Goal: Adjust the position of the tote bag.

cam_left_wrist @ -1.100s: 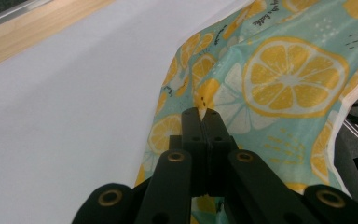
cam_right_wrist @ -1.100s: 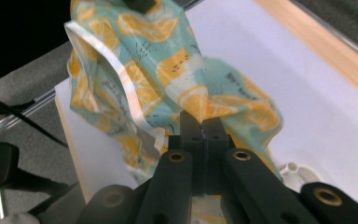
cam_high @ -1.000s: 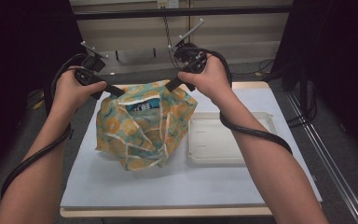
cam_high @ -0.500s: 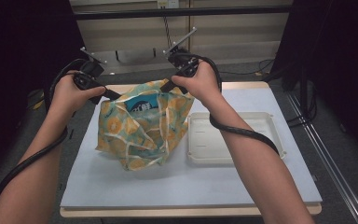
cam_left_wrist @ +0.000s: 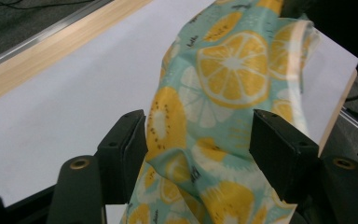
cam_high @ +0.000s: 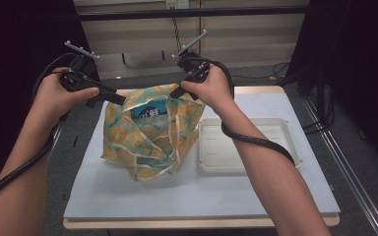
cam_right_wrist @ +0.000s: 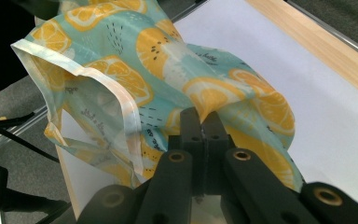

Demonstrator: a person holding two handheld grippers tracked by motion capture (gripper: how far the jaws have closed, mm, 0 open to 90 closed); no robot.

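Two tools at fruit-print bag [cam_high: 150,142], near worktop [cam_high: 202,196] rear edge: right tool [cam_right_wrist: 204,123] clamped on fabric; left tool [cam_left_wrist: 198,140] just opened, jaws apart, cloth loose between.

High view looks down over the table [cam_high: 128,206]; 2 gripper views sit close, sharing the fruit-print bag [cam_high: 150,142].

A white-topped table [cam_high: 256,196] (wood-edged) stands on grey floor [cam_high: 369,142] before dark surroundings.
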